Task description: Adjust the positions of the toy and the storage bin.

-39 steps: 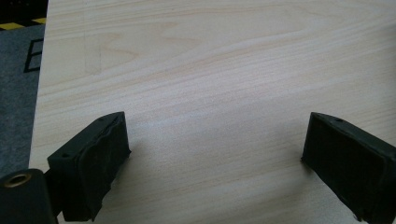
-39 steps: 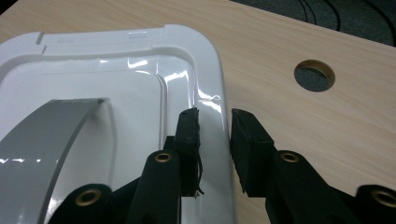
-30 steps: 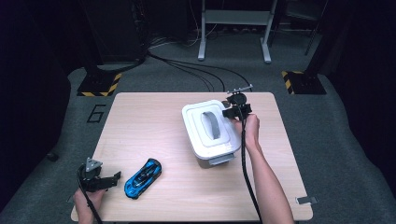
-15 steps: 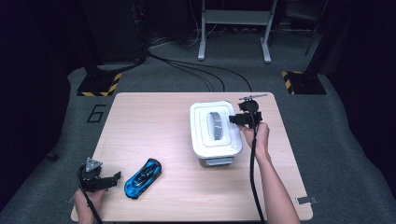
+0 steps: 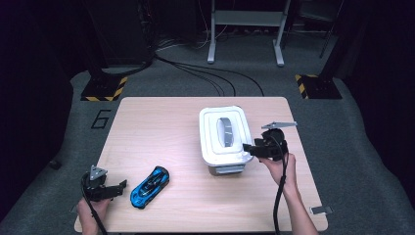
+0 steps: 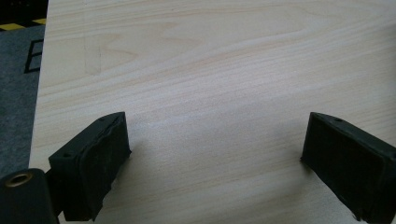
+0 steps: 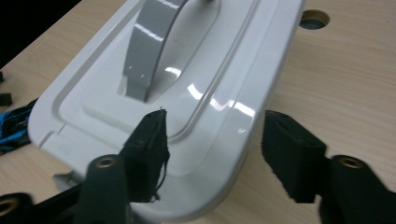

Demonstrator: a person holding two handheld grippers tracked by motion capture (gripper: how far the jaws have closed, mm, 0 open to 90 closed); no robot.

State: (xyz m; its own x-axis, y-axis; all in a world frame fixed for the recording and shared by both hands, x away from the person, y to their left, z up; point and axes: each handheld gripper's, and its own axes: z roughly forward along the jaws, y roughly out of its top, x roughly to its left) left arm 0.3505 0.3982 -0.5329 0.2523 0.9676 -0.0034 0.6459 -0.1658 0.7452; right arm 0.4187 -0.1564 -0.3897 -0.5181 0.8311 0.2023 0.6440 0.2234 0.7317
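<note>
My right hand-held gripper (image 5: 250,148) sat at the near right corner of the white lidded box (image 5: 225,138) on the desk (image 5: 161,127); its jaws had just been opening and straddled the lid's rim without pressing. My left hand-held gripper (image 5: 116,186) gaped wide beside the blue toy car (image 5: 149,180).

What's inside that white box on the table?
The white box is covered by its lid with a grey handle, so its contents stay hidden. The right tongs straddle the lid's edge.
</note>
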